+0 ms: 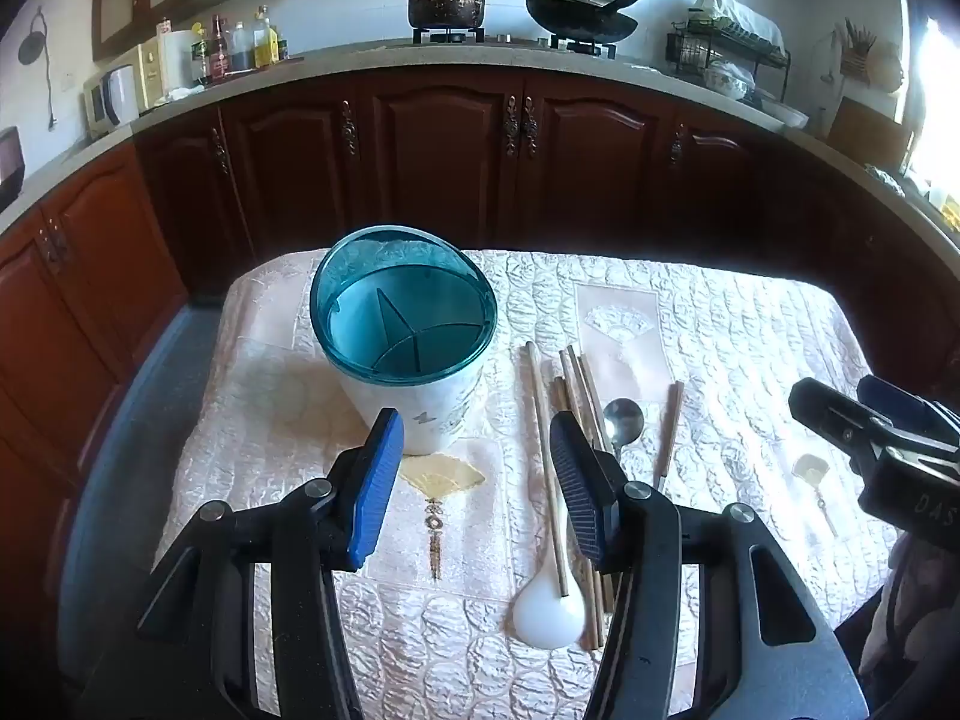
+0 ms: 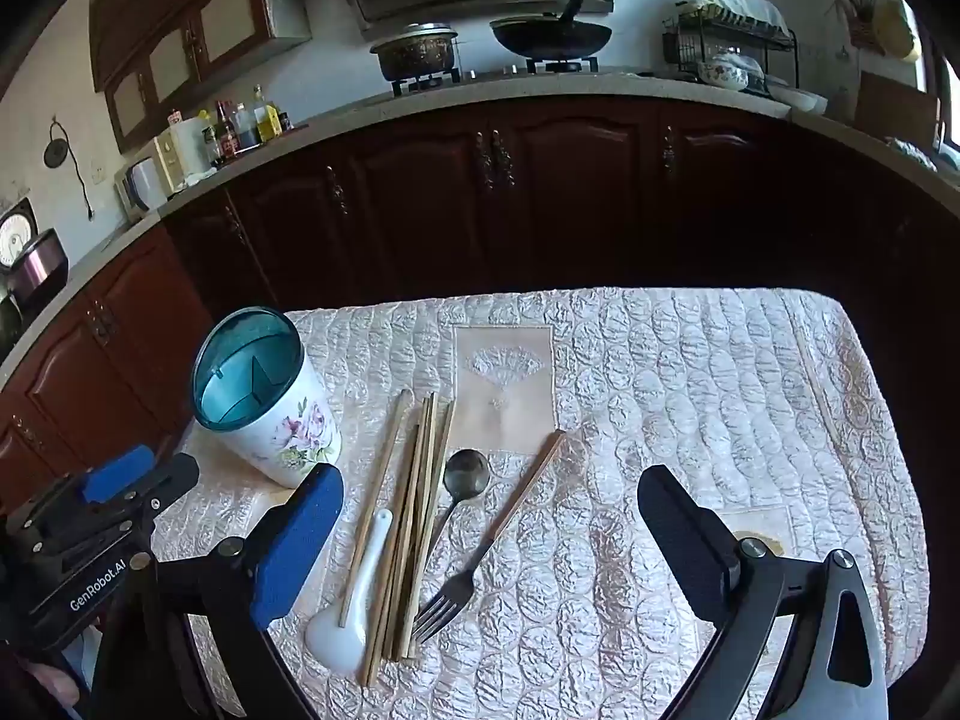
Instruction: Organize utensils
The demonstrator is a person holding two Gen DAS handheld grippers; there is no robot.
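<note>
While both jaws gape, chopsticks [image 2: 414, 516] lie between them

Pot [image 1: 445, 0], wok [image 1: 581, 21] on stove; bottles [image 1: 240, 48] on counter.

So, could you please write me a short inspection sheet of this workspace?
Surface: table under a quilted cream cloth.
Job's things: holder upright, teal rim, dividers inside, no utensils seen in it; chopsticks, white spoon, metal spoon and fork lie loose on the cloth to its right.
Clutter: nothing seen.
Grippers: left hand-held gripper and right hand-held gripper both open, holding nothing.
Cables: nothing seen on the table.
Surroundings: counter with pot, wok, bottles, dish rack.
</note>
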